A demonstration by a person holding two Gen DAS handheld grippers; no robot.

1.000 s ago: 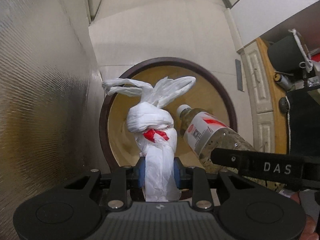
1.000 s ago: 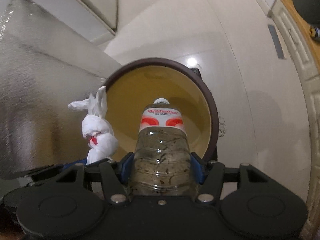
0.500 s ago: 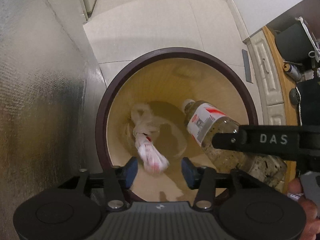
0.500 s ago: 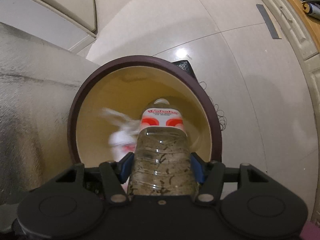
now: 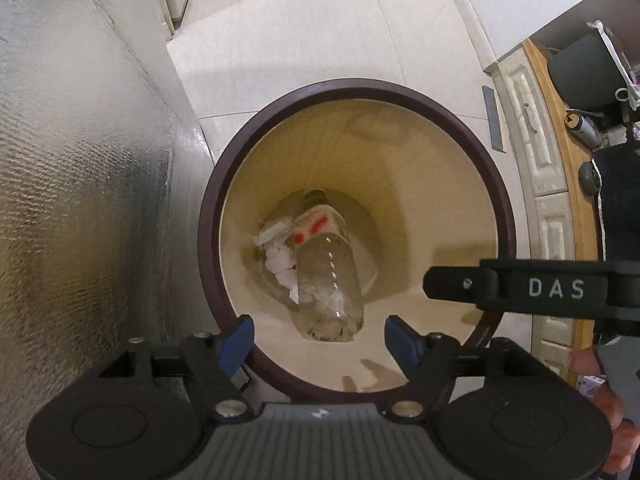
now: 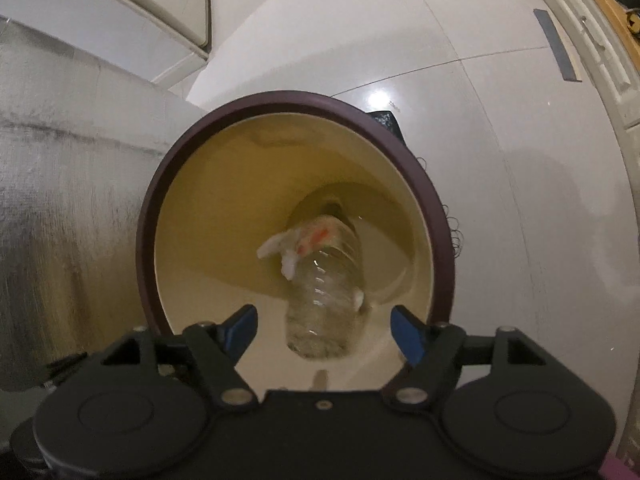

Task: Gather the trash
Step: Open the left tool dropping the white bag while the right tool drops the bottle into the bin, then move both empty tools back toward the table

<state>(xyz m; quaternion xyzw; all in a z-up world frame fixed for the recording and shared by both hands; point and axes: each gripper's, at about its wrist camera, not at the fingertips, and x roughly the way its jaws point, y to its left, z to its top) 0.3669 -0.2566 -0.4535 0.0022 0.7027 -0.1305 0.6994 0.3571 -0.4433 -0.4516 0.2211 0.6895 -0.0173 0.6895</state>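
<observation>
Both the left gripper (image 5: 318,340) and the right gripper (image 6: 322,332) have just spread their jaws wide, with nothing between them. The bottle (image 5: 326,276) and knotted white bag (image 5: 280,258) lie inside the bin (image 5: 360,90), bag at nine o'clock of the bottle. Both pieces look binned; whether more trash remains I cannot tell.

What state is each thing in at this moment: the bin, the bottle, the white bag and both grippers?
Trash bin: upright, no lid on it, holding both items.
Plastic bottle: inside the bin, released, cap end pointing down.
Knotted white bag: inside the bin, beside the bottle, touching it.
Left gripper: open, jaws just opened, nothing between them.
Right gripper: open, jaws just opened, nothing gripped.
</observation>
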